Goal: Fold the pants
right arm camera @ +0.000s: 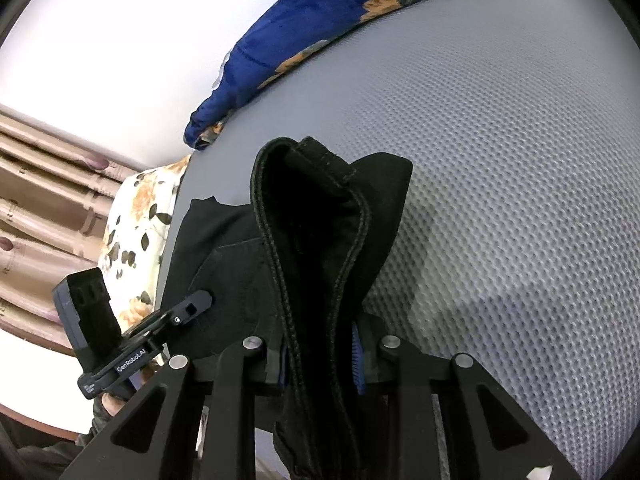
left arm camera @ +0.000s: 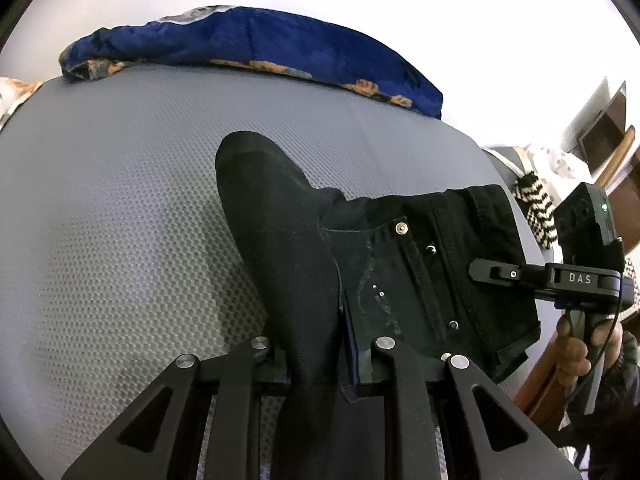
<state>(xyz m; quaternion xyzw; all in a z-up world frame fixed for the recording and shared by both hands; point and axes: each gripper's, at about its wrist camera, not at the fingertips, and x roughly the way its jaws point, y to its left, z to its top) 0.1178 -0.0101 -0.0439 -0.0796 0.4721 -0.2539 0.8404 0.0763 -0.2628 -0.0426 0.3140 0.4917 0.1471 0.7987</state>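
Black pants (left arm camera: 304, 248) hang lifted above a grey mesh mattress (left arm camera: 120, 208), the left gripper (left arm camera: 320, 364) clenched on a fold near the pocket and the right gripper (right arm camera: 320, 360) clenched on the stitched waistband. The likely trouble is the thick denim sliding out of one pair of pads as the cloth is carried, or the two grippers drifting apart unevenly, which would skew the fold or drop a bunched edge onto the mattress. Both grippers tilt steeply downward side by side, each held in a hand (left arm camera: 576, 344) at the mattress edge.
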